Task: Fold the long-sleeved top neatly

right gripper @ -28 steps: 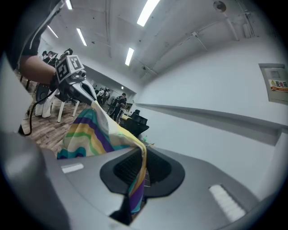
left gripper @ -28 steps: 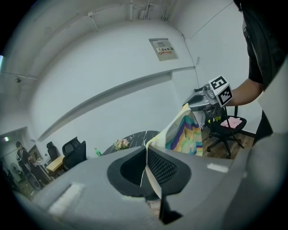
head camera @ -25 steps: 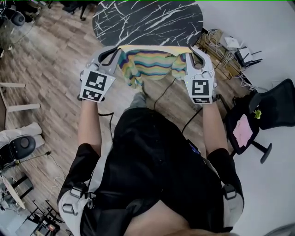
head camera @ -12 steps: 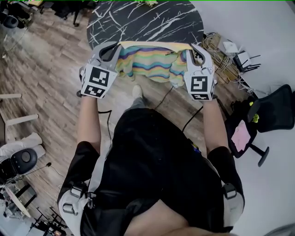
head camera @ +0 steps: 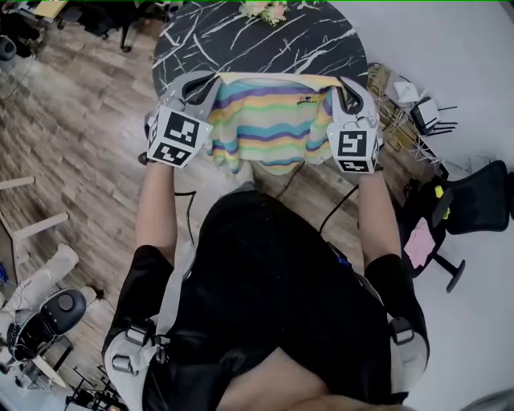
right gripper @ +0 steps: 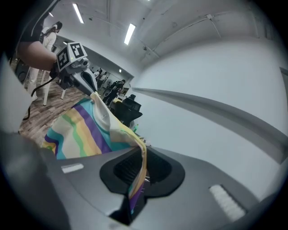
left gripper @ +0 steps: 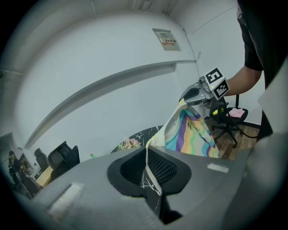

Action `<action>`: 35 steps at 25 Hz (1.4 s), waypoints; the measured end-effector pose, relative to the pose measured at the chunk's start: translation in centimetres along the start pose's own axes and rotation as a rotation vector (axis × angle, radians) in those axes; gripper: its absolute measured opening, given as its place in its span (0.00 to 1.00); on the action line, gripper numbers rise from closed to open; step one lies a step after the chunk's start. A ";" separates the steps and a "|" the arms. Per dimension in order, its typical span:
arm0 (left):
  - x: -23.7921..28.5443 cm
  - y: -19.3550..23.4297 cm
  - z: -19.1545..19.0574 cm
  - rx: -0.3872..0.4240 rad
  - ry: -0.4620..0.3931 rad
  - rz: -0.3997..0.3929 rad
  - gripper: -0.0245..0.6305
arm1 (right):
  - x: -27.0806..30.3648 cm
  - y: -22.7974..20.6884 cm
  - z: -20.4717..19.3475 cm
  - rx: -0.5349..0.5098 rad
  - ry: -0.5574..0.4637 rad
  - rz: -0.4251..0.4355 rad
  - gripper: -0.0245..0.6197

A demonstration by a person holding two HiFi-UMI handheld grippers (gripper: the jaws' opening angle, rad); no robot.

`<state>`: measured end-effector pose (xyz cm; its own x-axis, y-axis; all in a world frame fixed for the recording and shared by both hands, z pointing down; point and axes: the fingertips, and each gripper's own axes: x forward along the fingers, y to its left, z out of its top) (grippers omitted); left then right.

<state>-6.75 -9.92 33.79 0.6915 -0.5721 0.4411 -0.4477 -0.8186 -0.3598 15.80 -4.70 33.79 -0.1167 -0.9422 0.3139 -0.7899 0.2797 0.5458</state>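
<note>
The long-sleeved top (head camera: 269,120), striped in yellow, teal, purple and cream, hangs spread between my two grippers over the near edge of the black marble table (head camera: 265,40). My left gripper (head camera: 202,83) is shut on the top's upper left edge, and my right gripper (head camera: 340,85) is shut on its upper right edge. In the left gripper view the cream hem runs down between the closed jaws (left gripper: 150,177), and the top (left gripper: 191,132) stretches away to the right gripper (left gripper: 198,94). In the right gripper view striped cloth is pinched in the jaws (right gripper: 137,179), and the top (right gripper: 83,132) leads to the left gripper (right gripper: 85,81).
A small bunch of flowers (head camera: 261,10) lies at the table's far edge. A black office chair (head camera: 474,201) holding something pink stands at the right, with cables and boxes (head camera: 405,100) by the table. Wooden flooring lies at the left.
Both grippers have moved forward toward the table with the top held between them. The top now hangs flatter and wider, its upper edge over the table's near rim.
</note>
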 end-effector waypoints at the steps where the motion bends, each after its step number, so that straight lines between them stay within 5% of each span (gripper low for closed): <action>1: 0.6 0.7 -0.3 0.003 0.001 -0.008 0.07 | 1.0 -0.1 0.3 -0.007 0.004 -0.001 0.07; 12: 5.9 6.4 -3.5 -0.051 0.021 -0.078 0.07 | 9.2 -0.3 0.0 0.008 0.089 -0.034 0.07; 35: 15.9 11.6 -7.0 -0.188 0.152 0.025 0.07 | 21.0 -2.2 -4.7 0.017 0.126 0.097 0.07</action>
<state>-4.88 -28.85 42.39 0.5920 -0.5821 0.5574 -0.5715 -0.7909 -0.2189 17.85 -24.27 42.83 -0.1173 -0.8799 0.4605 -0.7885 0.3644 0.4954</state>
